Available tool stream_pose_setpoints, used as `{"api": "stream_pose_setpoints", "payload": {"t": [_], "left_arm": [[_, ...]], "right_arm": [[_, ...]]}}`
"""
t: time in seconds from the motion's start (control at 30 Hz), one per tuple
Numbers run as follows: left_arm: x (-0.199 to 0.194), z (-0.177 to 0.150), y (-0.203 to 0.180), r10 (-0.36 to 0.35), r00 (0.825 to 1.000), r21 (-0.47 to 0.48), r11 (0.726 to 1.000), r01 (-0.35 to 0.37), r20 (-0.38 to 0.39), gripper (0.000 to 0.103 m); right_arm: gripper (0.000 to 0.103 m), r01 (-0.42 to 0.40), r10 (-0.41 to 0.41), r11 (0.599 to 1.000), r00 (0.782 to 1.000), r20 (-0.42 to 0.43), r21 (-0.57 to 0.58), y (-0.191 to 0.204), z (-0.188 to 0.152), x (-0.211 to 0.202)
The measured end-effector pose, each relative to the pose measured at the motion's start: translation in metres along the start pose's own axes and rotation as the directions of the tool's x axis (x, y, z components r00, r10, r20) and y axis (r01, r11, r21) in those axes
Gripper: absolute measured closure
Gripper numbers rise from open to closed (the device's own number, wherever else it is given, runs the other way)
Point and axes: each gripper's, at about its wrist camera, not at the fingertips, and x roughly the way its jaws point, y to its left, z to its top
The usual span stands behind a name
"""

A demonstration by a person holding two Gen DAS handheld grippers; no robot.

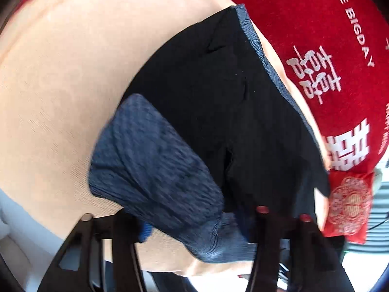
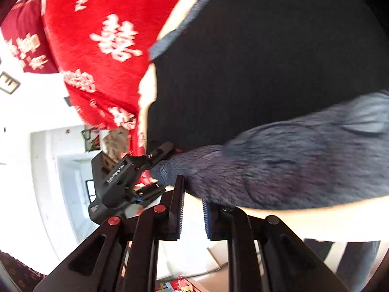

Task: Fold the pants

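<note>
Peach-coloured bedding (image 1: pixel 60 77) filled the left of the left wrist view, with a red blanket (image 1: pixel 328 24) printed in white characters along the upper right. On the bedding lay the pants (image 1: pixel 218 102): dark, nearly black cloth with a blue textured inner face showing as a thin border along the upper right edge and as a bunched, turned-over lump at lower left. Long axis ran diagonally, from upper centre down to lower right of that view. Left gripper (image 1: pixel 194 238) stood partly closed, blue cloth between its fingers; contact of the pads was not resolvable. Right gripper (image 2: pixel 192 209) showed a narrow gap, the blue cloth's edge at its fingertips; whether it gripped could not be told.
</note>
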Motion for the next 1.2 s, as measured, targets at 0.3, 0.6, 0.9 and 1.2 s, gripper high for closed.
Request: {"api": "stream_pose_setpoints", "payload": {"t": [0.3,0.6,0.9,1.2], "left_arm": [[-0.003,0.006,-0.007,0.05,0.998,0.119,0.992,-0.045,-0.046,0.062],[-0.004,0.009,-0.014,0.069,0.994,0.163,0.985,-0.054,-0.089,0.062],[0.001,0.014,-0.014,0.091,0.986,0.244,0.968,-0.055,-0.136,0.061],[-0.024,0.012,-0.032,0.044,0.996,0.24,0.97,-0.025,-0.073,0.071]], "right_arm": [[0.051,-0.102,0.066,0.973,0.982,0.175,0.209,-0.078,-0.019,-0.065],[0.047,-0.259,0.13,0.891,0.932,0.339,0.372,-0.109,-0.053,-0.074],[0.048,-0.231,0.096,0.925,0.91,0.403,0.302,-0.11,-0.045,-0.109],[0.097,-0.086,-0.003,0.96,0.949,0.317,0.267,-0.063,-0.01,-0.137]]}}
